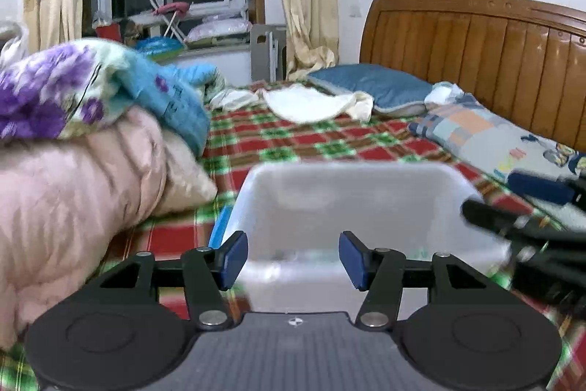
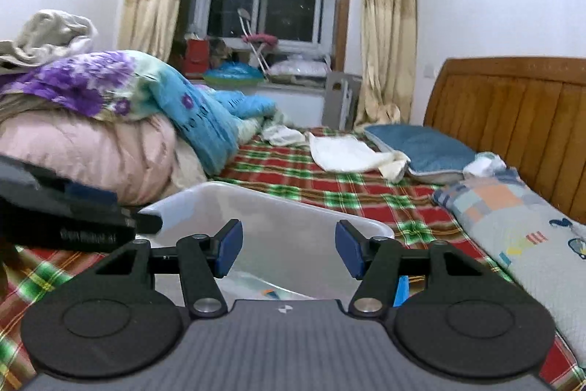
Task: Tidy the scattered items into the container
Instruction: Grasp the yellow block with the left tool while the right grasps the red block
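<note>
A translucent white plastic container (image 1: 351, 193) sits on the plaid bedsheet, right in front of both grippers; it also shows in the right wrist view (image 2: 278, 218). My left gripper (image 1: 292, 259) is open and empty, just above the container's near rim. My right gripper (image 2: 288, 250) is open and empty, over the container's near side. A few small items (image 2: 269, 292) lie on the container's floor, partly hidden. A blue piece (image 1: 219, 226) shows at the container's left side. The right gripper shows blurred in the left wrist view (image 1: 527, 226); the left gripper shows at the left in the right wrist view (image 2: 73, 218).
Pink and floral quilts (image 1: 73, 149) are piled at the left. A patchwork pillow (image 2: 520, 218) and a blue pillow (image 2: 421, 145) lie at the right by the wooden headboard (image 1: 476, 54). White cloths (image 1: 311, 103) lie further up the bed.
</note>
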